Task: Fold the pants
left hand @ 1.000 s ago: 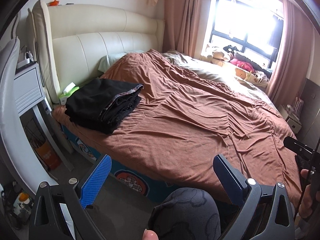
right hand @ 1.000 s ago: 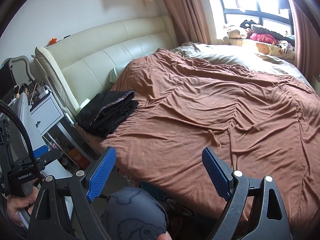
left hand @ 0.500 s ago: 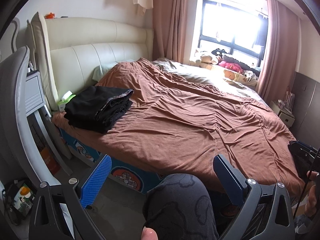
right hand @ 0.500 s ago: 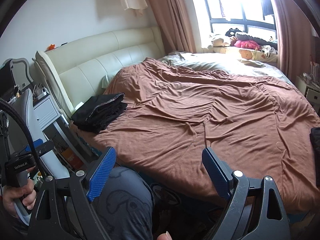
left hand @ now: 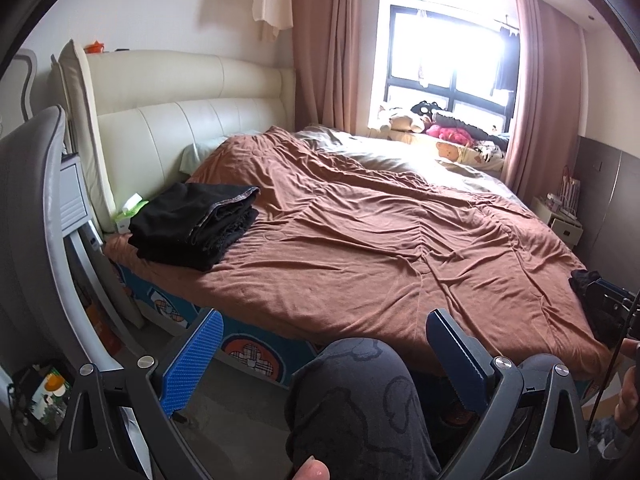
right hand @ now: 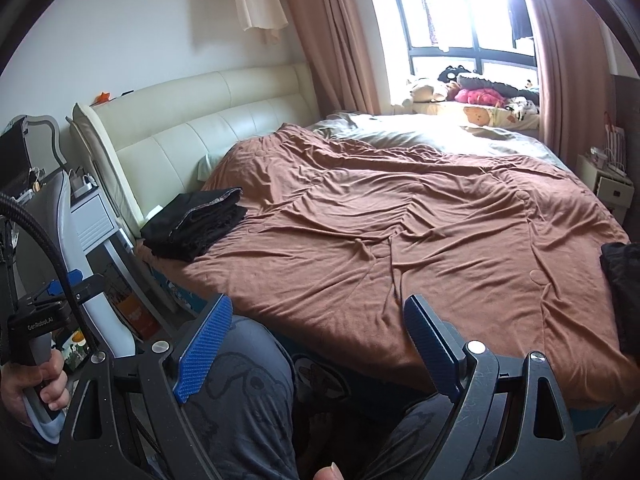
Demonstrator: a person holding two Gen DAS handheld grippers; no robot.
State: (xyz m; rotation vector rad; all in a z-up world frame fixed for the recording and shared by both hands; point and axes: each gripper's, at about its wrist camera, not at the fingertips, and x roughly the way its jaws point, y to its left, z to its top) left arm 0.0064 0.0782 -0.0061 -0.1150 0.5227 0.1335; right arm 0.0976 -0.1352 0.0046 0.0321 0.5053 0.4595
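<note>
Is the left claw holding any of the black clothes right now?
No, the left claw is open and empty, well short of the folded black pants on the brown blanket.

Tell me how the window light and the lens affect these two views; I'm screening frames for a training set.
Left wrist view: the window is blown out white, glare washes the pale sheet, and fisheye bends the headboard. Right wrist view: the window is less washed out, the folded black pants lose detail in shadow, and dark vignetting fills the corners.
</note>
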